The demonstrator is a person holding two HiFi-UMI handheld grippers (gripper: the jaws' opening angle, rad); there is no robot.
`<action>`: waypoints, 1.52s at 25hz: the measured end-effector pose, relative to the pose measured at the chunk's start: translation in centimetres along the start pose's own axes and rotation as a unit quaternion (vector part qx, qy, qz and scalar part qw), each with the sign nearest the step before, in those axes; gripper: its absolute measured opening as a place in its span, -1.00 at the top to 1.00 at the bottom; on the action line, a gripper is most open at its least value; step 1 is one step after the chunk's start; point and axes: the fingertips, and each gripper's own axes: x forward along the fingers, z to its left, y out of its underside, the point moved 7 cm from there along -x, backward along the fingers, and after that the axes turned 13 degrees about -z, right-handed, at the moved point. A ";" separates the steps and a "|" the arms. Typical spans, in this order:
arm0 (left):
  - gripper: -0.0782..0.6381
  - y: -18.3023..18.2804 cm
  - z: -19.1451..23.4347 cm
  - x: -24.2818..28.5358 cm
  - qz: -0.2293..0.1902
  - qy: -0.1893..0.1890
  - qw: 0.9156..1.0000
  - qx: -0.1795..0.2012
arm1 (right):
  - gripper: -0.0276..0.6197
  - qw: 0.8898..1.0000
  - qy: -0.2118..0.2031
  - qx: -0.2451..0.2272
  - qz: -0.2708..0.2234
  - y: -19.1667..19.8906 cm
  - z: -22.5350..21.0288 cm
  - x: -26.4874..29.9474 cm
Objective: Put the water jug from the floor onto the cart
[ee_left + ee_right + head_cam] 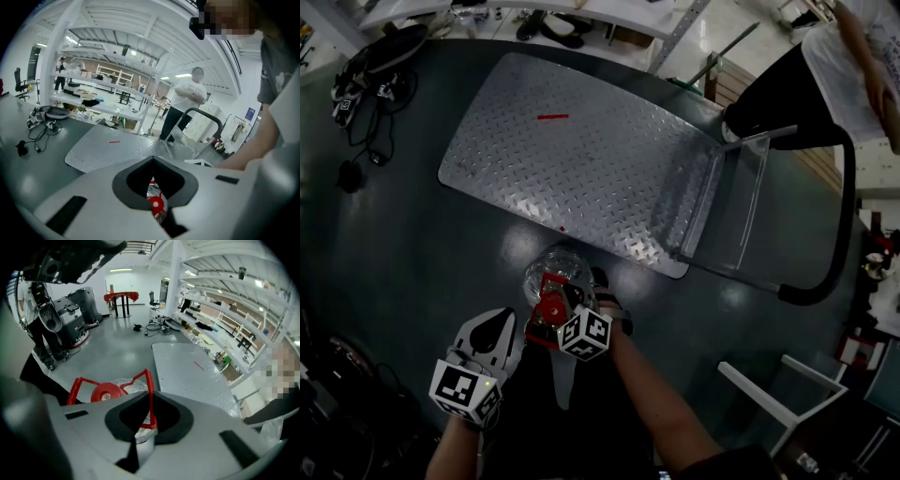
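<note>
The clear water jug [546,269] with a red cap [106,392] stands on the dark floor just off the near edge of the cart's steel deck [581,169]. My right gripper [553,314] is over the jug, its jaws shut on the jug's red carry handle [150,380], whose thin bar runs between them. In the right gripper view the right gripper [151,395] has the handle's frame rising above the cap. My left gripper [495,323] hangs beside the jug at the left, shut with nothing in it. Past the left gripper [153,160] a bit of red cap [156,204] shows.
The cart's black push handle [834,267] stands at the deck's right end, and a person [834,56] stands beside it. Cables and small devices [366,94] lie on the floor at the far left. A white frame [787,394] sits at the lower right. Shelving [108,79] lines the far side.
</note>
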 end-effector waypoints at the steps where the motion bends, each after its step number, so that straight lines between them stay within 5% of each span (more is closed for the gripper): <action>1: 0.76 0.0 0.0 -0.1 0.001 0.000 1.000 0.000 | 0.88 1.000 -0.002 0.005 -0.003 -0.1 0.3 -0.2; 17: 0.76 0.2 0.2 -0.2 -0.002 -0.005 1.000 -0.001 | 0.92 0.996 -0.059 0.049 -0.040 -1.5 4.8 -3.5; 23: 0.76 0.2 0.2 -0.8 -0.006 -0.012 1.000 -0.004 | 0.92 0.990 -0.055 0.091 -0.091 -4.4 2.6 -6.7; 29: 0.76 -2.3 0.4 -1.4 -0.022 -0.029 0.999 -0.003 | 0.93 0.972 -0.066 0.167 -0.151 -8.4 -0.1 -12.3; 38: 0.76 -8.9 -0.1 -0.2 -0.056 -0.052 0.997 0.009 | 0.93 0.959 -0.040 0.177 -0.218 -13.2 -7.3 -18.3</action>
